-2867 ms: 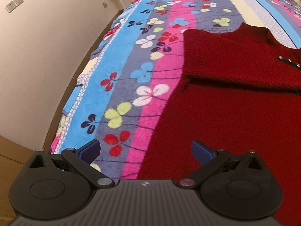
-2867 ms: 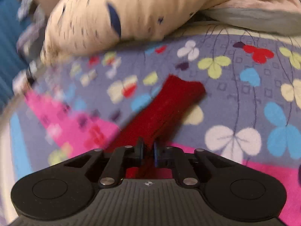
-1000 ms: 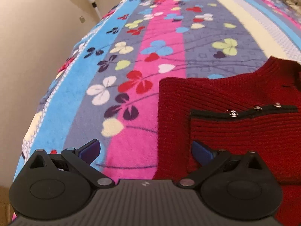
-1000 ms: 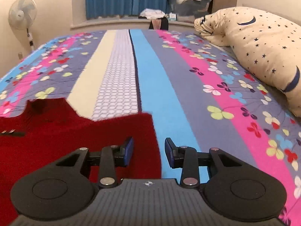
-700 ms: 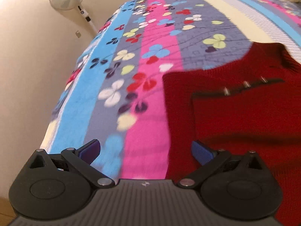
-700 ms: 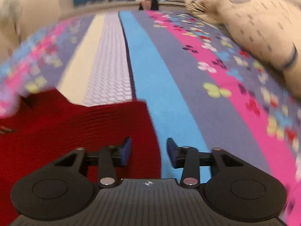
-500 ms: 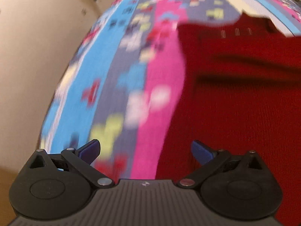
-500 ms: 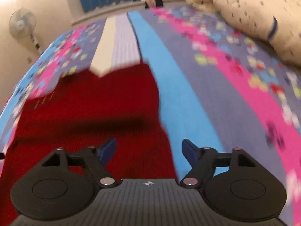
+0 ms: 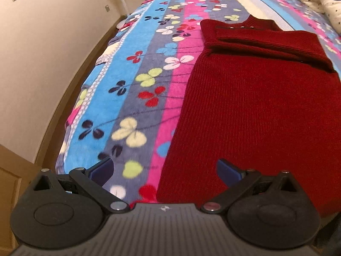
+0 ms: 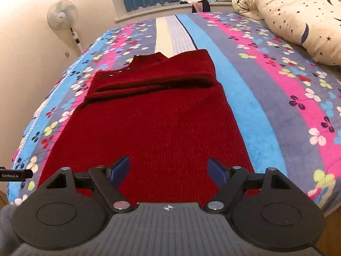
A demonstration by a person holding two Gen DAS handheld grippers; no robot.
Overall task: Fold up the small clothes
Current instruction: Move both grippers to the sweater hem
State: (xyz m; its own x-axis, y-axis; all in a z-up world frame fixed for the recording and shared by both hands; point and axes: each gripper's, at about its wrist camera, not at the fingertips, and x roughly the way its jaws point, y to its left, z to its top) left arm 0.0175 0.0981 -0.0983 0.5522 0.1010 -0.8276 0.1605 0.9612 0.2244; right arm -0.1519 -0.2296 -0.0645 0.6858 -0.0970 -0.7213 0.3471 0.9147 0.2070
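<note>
A dark red knit sweater [image 9: 255, 98] lies flat on the flowered bedspread, collar at the far end, both sleeves folded across its chest [image 10: 157, 74]. My left gripper [image 9: 164, 170] is open and empty, above the sweater's near left hem corner. My right gripper [image 10: 169, 170] is open and empty, above the middle of the near hem of the sweater [image 10: 153, 132]. The tip of the left gripper [image 10: 16, 175] shows at the left edge of the right wrist view.
The striped flowered bedspread [image 10: 277, 98] covers the bed. A star-print pillow [image 10: 302, 19] lies at the far right. A standing fan [image 10: 62, 18] is by the left wall. The bed's left edge [image 9: 70, 115] drops to the floor.
Both grippers have drawn back from the sweater's shoulders to its near hem. The right gripper let go of the sleeve, now folded across the chest, and opened wider.
</note>
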